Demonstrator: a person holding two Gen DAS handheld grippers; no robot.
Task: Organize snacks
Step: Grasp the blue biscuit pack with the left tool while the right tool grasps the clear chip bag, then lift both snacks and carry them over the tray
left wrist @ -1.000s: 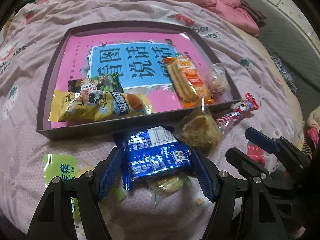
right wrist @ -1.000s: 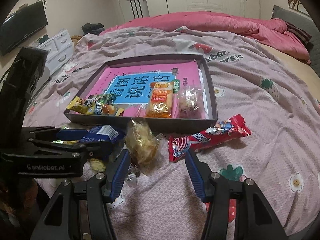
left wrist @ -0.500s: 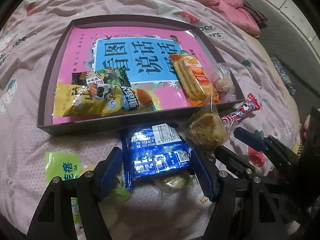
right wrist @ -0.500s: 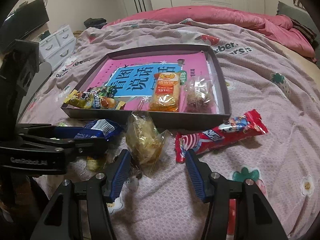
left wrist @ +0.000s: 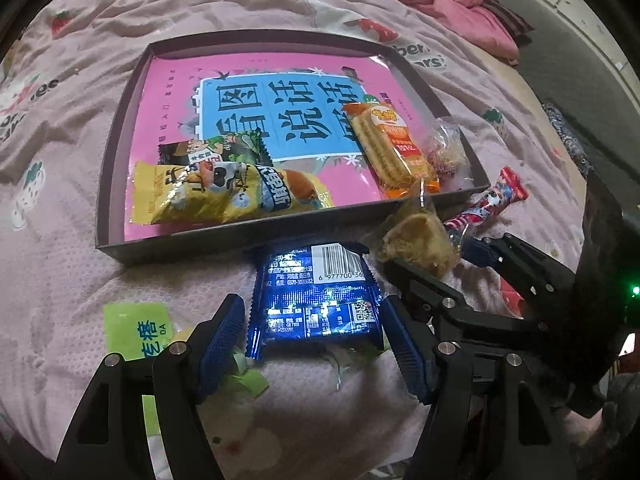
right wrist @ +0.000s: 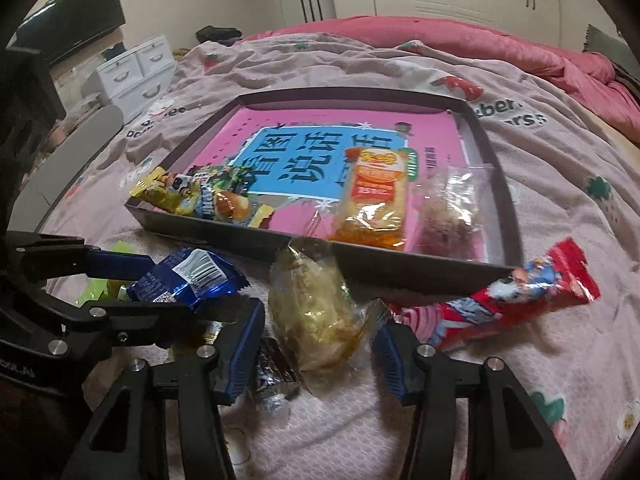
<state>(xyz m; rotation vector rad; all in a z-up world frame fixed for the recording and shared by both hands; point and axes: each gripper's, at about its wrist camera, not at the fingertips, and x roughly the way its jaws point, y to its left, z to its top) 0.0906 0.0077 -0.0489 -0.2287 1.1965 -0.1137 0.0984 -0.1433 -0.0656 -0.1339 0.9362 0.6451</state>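
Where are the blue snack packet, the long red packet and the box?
blue snack packet [left wrist: 320,300], left wrist view, middle of wrapper.
long red packet [right wrist: 516,296], right wrist view, middle.
box [right wrist: 400,272], right wrist view, near wall.

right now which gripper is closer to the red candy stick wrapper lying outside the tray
Right. The right gripper straddles the clear pastry bag right beside the red candy stick wrapper. The left gripper sits around the blue packet, beyond the pastry.

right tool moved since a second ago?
Yes. In its own view the right tool has closed in on the clear-wrapped pastry before the tray; its jaws have just been closing, pastry between them.
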